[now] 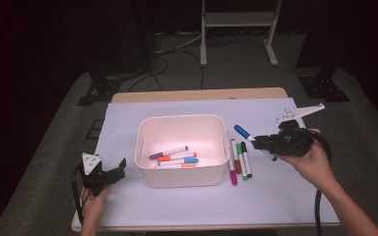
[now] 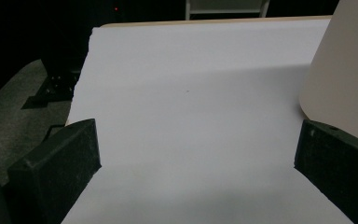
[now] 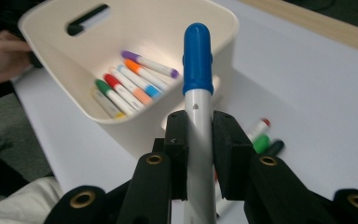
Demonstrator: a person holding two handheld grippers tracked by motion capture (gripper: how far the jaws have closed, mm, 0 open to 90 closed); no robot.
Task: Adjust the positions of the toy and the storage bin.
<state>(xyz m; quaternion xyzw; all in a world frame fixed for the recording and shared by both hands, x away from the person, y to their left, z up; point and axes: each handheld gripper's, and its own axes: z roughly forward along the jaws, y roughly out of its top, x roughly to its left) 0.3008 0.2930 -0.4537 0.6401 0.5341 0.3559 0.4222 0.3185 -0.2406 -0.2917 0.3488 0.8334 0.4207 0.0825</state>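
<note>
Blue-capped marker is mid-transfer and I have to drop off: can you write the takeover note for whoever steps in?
Right gripper: shut on the blue-capped marker, lifted right of the white bin.
Left gripper: open, holding nothing, resting left of the bin.
Done: several markers lie in the bin.
Left: drop the blue-capped one in, then collect the loose markers beside the bin's right wall.

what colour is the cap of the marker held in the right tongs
Blue cap on a white barrel, clearest in the right gripper view.

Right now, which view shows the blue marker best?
Right gripper view: the blue marker stands close up, clamped between the right gripper jaws. High view shows it small, part hidden by the gripper.
</note>
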